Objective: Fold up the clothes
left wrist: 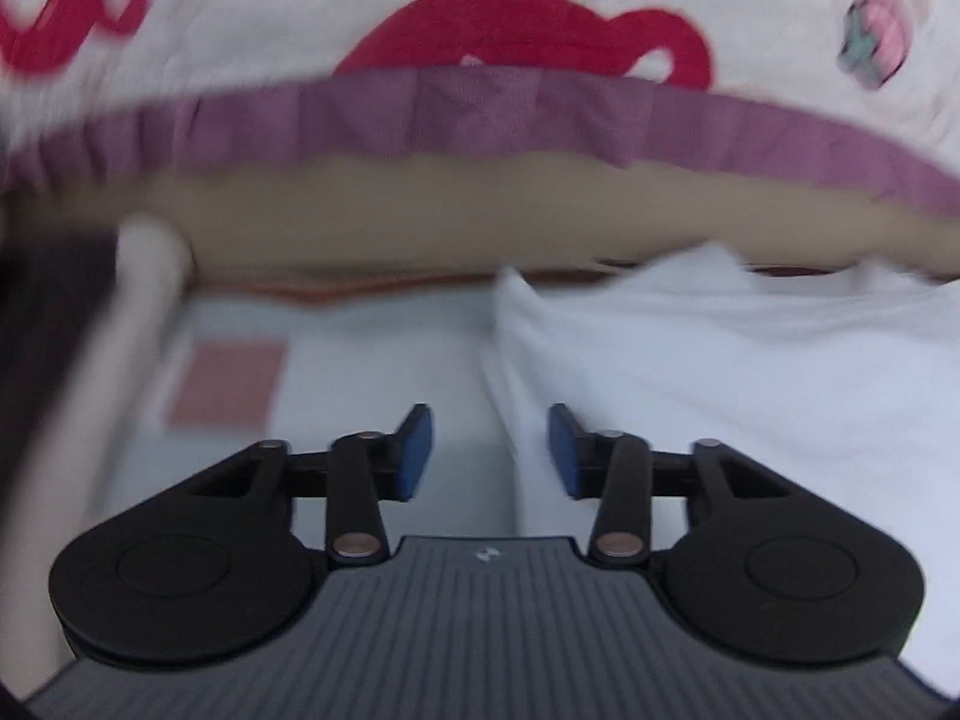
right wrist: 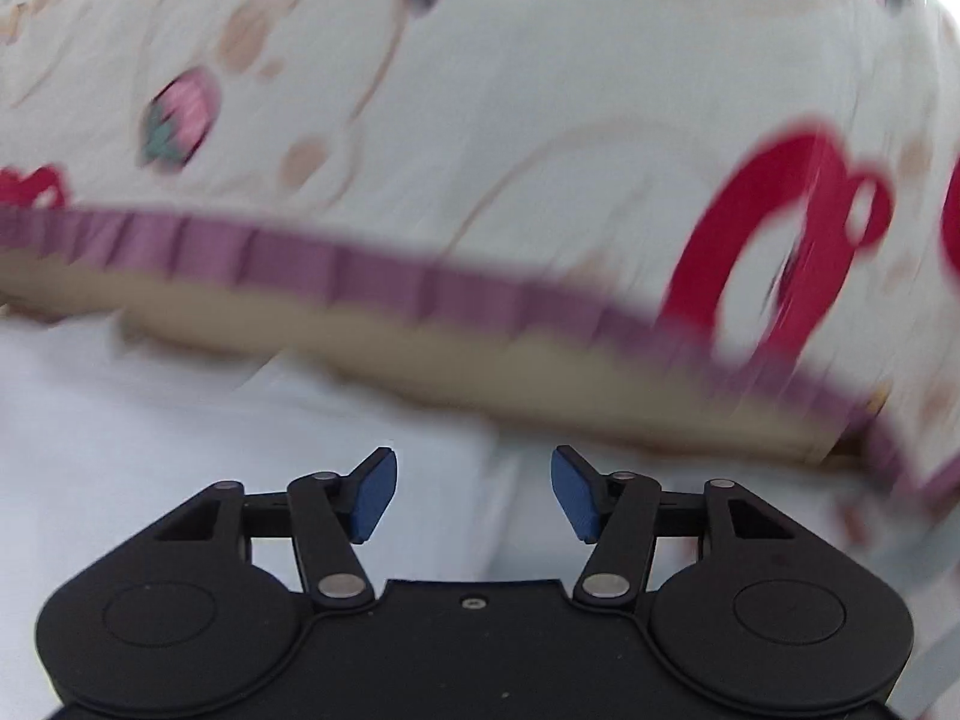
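- Hovering over the work surface, both grippers carry nothing: left gripper (left wrist: 490, 453) has its blue pads set well apart, and right gripper (right wrist: 474, 495) stands a little wider, nothing between the pads of either.
- White garment (left wrist: 720, 372) lies just ahead of the left gripper, to its right; its left edge runs roughly between the pads and away toward the tan band (left wrist: 450, 210). The right wrist view shows the same white garment (right wrist: 150, 420) spread under and ahead of that gripper.
- Beyond it: patterned quilt (right wrist: 480, 90), cream with red shapes and strawberry prints, bordered by a purple ruffle (left wrist: 480, 114). Quilt is background, not the work piece.
- Pale surface (left wrist: 372, 372) left of the garment carries a pinkish square patch (left wrist: 231, 384). A white tube or rail (left wrist: 147, 276) stands at far left; what it belongs to cannot be told.
- Both views are motion-blurred, so fine creases and hems are unreadable.
- Judgement: step in hand is the approach for a grasp on the garment; no fold is visible yet.
- Technique note: lower each gripper onto an edge or corner, not mid-panel, so only one layer is pinched. Take matching points on opposite sides so the cloth lifts evenly.
- Risk: a mid-panel pinch would likely bunch the fabric; reaching too far forward could snag the ruffle.
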Motion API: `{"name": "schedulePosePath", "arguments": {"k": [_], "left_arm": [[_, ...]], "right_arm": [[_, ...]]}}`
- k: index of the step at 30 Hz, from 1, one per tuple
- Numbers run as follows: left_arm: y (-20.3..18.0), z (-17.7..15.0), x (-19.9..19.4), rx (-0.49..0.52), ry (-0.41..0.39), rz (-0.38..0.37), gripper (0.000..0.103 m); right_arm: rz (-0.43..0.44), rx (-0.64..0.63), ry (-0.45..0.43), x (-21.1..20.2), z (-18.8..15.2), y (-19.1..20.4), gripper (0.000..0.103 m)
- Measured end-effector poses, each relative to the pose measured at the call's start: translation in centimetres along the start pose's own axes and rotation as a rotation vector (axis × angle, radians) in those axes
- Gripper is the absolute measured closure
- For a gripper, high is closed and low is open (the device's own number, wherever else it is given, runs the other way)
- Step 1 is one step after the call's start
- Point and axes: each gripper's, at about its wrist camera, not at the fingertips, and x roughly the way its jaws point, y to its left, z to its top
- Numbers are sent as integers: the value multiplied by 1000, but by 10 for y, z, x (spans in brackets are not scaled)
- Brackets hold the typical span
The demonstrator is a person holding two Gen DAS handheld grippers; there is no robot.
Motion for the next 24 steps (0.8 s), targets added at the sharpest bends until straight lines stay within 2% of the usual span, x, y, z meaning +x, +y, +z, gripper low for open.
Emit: {"name": "schedulePosePath", "arguments": {"k": [3, 4, 5, 6, 8, 10, 11, 14, 17, 19, 22, 24], "left_arm": [[12, -33, -31, -108, 50, -72, 52], [15, -43, -37, -135, 89, -116, 50], [14, -51, -41, -136, 138, -155, 50], [11, -57, -45, -118, 178, -160, 50], [1, -66, -60, -59, 194, -101, 50], [-6, -73, -69, -6, 243, -38, 49], [-9, -76, -74, 20, 267, -7, 49], [-4, -80, -91, 19, 266, 24, 49], [4, -82, -99, -77, 282, -34, 49], [9, -85, -104, -140, 288, -82, 49], [12, -88, -107, -230, 314, -191, 49], [13, -91, -107, -291, 326, -269, 47]], "right_arm": [[90, 54, 107, -25, -34, -7, 41], [98, 50, 109, -35, -45, -7, 40], [102, 43, 106, -45, -55, -7, 40], [89, 32, 128, -50, -63, -7, 40], [-1, 74, 170, -51, -79, -14, 40], [-104, 156, 210, -50, -94, -25, 40], [-111, 173, 231, -50, -97, -30, 40], [-129, 145, 248, -58, -93, -32, 41], [-150, 142, 253, -65, -79, -28, 40], [-85, 234, 264, -70, -77, -29, 40], [131, 484, 325, -63, -89, -34, 39], [225, 627, 362, -58, -102, -34, 39]]}}
